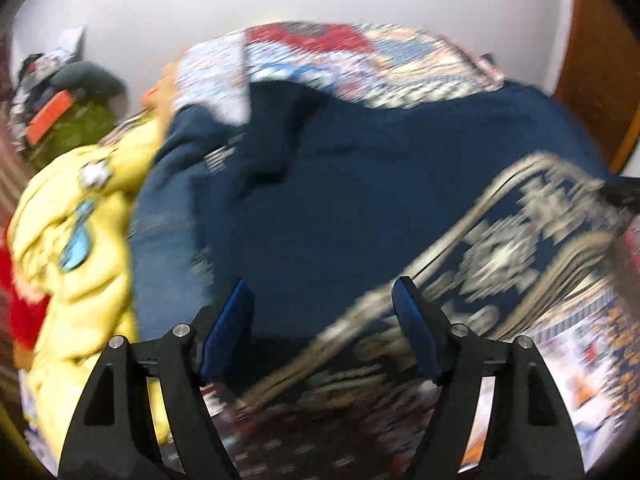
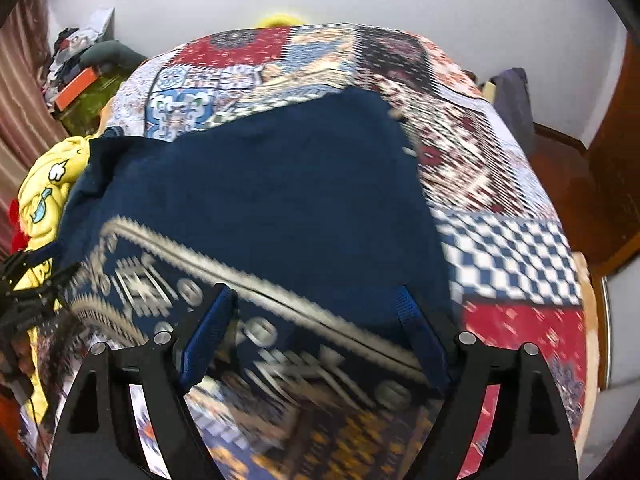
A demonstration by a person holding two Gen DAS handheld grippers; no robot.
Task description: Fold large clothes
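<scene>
A large navy blue garment (image 2: 264, 196) with a cream embroidered border (image 2: 280, 296) lies spread on the bed; it also shows in the left wrist view (image 1: 360, 184). My left gripper (image 1: 322, 292) is open and empty, hovering just above the garment's near embroidered edge (image 1: 500, 256). My right gripper (image 2: 314, 300) is open and empty above the same embroidered border. The left gripper (image 2: 28, 280) shows at the left edge of the right wrist view. Both views are blurred by motion.
A patchwork bedspread (image 2: 500, 240) covers the bed. A yellow printed garment (image 1: 72, 248) lies bunched to the left of the blue one, with something red (image 1: 24, 312) beside it. A cluttered pile (image 2: 80, 76) sits at the far left. A wooden door (image 1: 600, 72) is on the right.
</scene>
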